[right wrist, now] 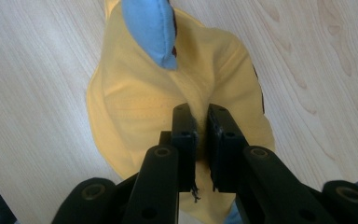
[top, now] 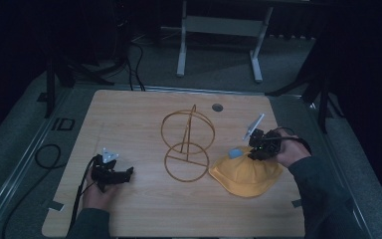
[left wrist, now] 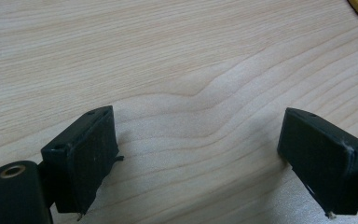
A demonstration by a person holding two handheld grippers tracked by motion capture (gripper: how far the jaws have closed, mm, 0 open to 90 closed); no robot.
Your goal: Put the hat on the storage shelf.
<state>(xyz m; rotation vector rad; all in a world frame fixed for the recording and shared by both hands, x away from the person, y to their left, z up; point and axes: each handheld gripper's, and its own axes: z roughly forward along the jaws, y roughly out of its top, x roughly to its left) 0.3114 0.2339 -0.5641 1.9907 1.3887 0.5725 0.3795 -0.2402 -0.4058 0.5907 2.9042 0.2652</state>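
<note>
Yellow hat flat on table, fabric fold pinched between right gripper jaws; left gripper released, well apart.

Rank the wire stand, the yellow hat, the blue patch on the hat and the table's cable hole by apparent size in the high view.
1. wire stand and yellow hat: similar extent, too close to rank
2. blue patch
3. cable hole, slightly smaller, though farther from the camera
</note>
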